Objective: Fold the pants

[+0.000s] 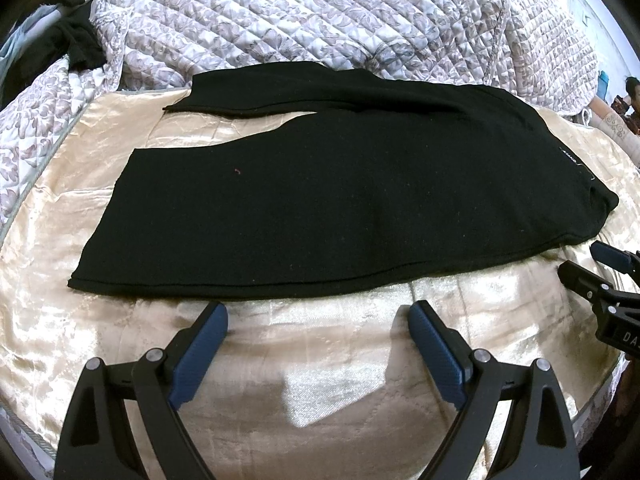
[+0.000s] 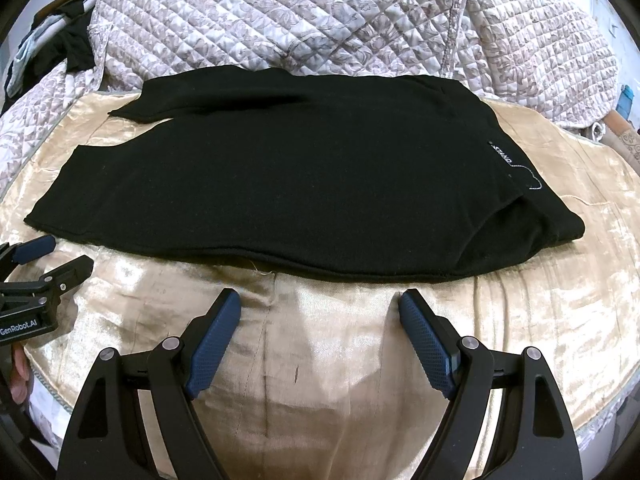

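Black pants lie flat on a shiny beige bedcover, legs to the left, waistband with a small white label to the right. The pants also fill the middle of the right wrist view. My left gripper is open and empty, just short of the pants' near edge. My right gripper is open and empty, also just short of that edge. The right gripper shows at the right edge of the left wrist view; the left gripper shows at the left edge of the right wrist view.
A quilted floral blanket is bunched up behind the pants. A dark garment lies at the far left. A person sits far off at the right. The bed's front edge runs just below the grippers.
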